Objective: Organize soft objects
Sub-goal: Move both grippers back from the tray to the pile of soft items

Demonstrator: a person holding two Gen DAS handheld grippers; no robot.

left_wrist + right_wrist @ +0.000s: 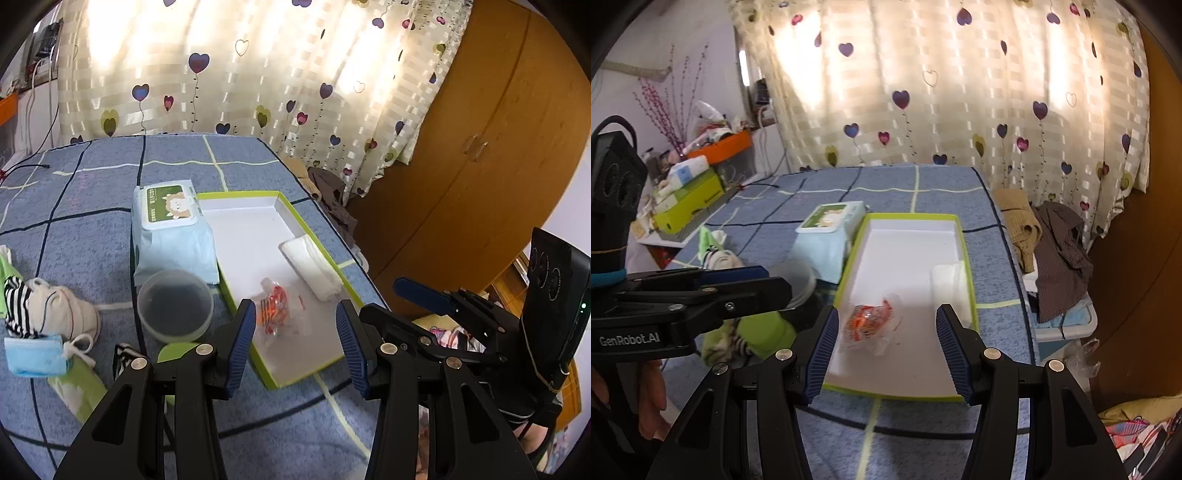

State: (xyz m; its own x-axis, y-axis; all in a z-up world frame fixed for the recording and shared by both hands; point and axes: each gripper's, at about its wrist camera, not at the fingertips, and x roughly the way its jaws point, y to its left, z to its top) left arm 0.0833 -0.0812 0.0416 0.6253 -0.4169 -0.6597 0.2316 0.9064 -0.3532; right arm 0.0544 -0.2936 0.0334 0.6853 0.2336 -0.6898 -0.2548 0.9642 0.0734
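Your left gripper (295, 339) hangs above the near end of the bed with its jaws spread wide and nothing between the pads; your right gripper (886, 350) hangs just beside it, equally wide and equally empty, its fingers (951, 347) clear of everything below.

Going left to right across the blue checked bedspread (74, 229): at the left edge you have a blue face mask (33, 354) lying against a cream sock (62, 310) and a black-and-white striped sock (16, 302). Next sits a round translucent container (175, 304), touching the near end of a pack of wet wipes (173, 229). A green-rimmed shallow box (280, 195) lies just beside the pack, toward the bed's right edge. Inside the box, a clear bag with orange print (868, 325) rests near the front left corner, directly below both sets of open jaws, and a folded white cloth (951, 284) lies along the right wall.

Beyond the bed's right edge you can see a heap of brown clothes (1060, 251).
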